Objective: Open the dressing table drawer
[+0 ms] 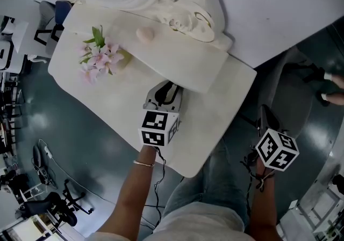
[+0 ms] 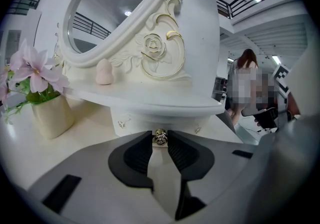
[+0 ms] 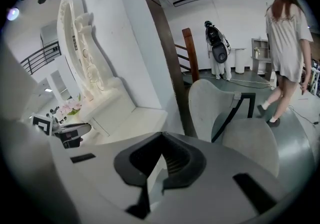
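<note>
my left claw (image 2: 160, 134) is clenched on the small metal knob (image 2: 160, 138) at the middle of the drawer (image 2: 150, 118), which sits low on the desk (image 1: 215, 143) under a carved shelf (image 2: 150, 99). my right claw (image 3: 161, 138) hangs off the desk's right edge, jaws pressed together on nothing (a grey chair (image 3: 250, 140) sits just past it). further back, a pot of pink flowers (image 2: 47, 113) stands left of the oval mirror (image 2: 107, 8).

the table (image 1: 215, 127) top is matt cream paint, faintly mottled. the drawer knob (image 2: 159, 137) is shiny brassy metal. the mirror frame (image 2: 152, 46) is glossy white with gilt trim. on the left tongs (image 2: 159, 140) the pads (image 2: 137, 155) are ribbed matt black rubber, the shell smooth grey plastic.
</note>
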